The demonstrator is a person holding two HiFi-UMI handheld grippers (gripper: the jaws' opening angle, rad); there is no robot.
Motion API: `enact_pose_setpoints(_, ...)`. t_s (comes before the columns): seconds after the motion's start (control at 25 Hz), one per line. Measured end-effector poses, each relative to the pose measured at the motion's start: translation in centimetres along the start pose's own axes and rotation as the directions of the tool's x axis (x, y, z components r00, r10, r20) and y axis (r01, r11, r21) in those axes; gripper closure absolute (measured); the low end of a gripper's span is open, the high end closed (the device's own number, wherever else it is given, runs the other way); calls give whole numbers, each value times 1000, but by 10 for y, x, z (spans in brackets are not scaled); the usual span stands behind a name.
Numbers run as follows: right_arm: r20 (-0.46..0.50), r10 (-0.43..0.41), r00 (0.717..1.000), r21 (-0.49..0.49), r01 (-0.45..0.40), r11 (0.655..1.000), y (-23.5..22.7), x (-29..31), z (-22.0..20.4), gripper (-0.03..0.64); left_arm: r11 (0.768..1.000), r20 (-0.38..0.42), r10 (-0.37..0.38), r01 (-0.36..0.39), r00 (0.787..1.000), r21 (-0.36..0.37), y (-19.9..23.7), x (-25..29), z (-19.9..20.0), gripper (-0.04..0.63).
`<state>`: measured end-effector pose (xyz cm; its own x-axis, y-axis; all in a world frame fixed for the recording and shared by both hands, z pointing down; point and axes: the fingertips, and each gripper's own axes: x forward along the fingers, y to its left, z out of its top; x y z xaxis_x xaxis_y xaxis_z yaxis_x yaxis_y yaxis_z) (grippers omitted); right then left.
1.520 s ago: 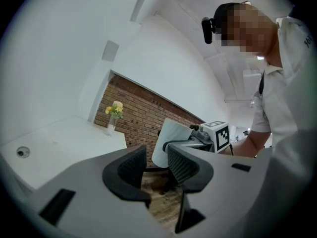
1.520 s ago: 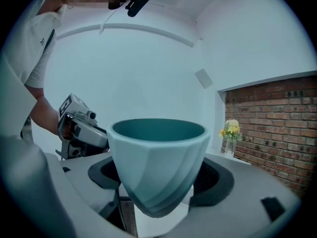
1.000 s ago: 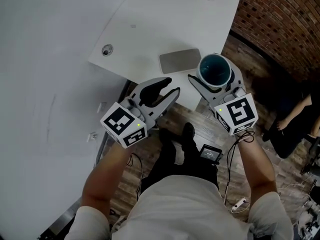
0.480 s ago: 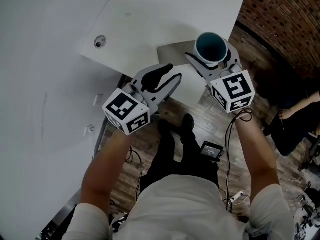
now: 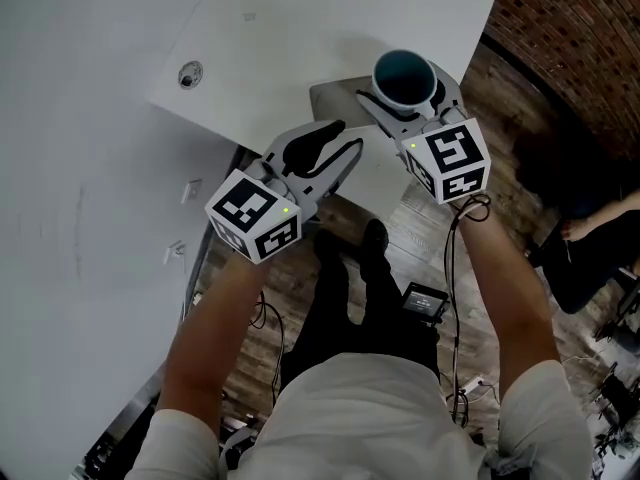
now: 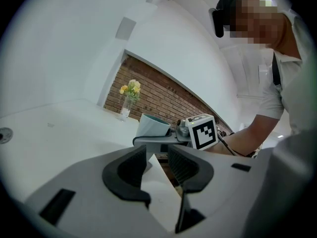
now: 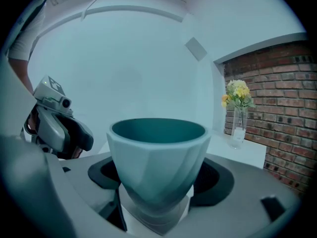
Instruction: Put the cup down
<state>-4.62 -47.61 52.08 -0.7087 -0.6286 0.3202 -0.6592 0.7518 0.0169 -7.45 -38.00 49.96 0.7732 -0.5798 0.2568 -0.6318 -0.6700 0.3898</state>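
Observation:
A pale teal faceted cup (image 5: 404, 76) with a dark teal inside stands upright between the jaws of my right gripper (image 5: 408, 88), which is shut on its lower body. In the right gripper view the cup (image 7: 158, 157) fills the middle, with the black pads on both its sides. It hangs over a grey pad (image 5: 337, 96) on the white table (image 5: 300, 38); whether it touches the pad I cannot tell. My left gripper (image 5: 345, 140) is open and holds nothing, just left of the cup near the table's front edge. The left gripper view shows the cup (image 6: 152, 126) beyond its jaws.
A round cable hole (image 5: 190, 73) sits in the table at the left. A glass vase of yellow flowers (image 7: 238, 114) stands at the far end by a brick wall (image 7: 282, 113). Below the table edge are wooden floor, the person's shoes (image 5: 375, 238) and cables.
Both grippers have moved forward over the table. The cup, still held, has travelled from beyond the table's front edge to above the grey pad.

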Motion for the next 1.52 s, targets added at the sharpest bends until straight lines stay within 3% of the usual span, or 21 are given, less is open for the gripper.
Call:
enact_pose_setpoints(0.92, -21, 2, 1000, -17, -3, 1000, 3, 14, -31, 224, 1000, -16, 12, -13, 1000, -21, 8, 12, -17, 463)
enact_pose_setpoints(1.32, -15, 6, 1000, 29, -6, 1000, 2, 13, -38, 221, 999, -16, 20, -21, 1000, -31, 8, 13, -19, 463)
enact_pose_setpoints(1.52, -20, -22, 1000, 75, 24, 997, -4, 6, -40, 158, 999, -8, 22, -22, 1000, -32, 6, 11, -17, 463)
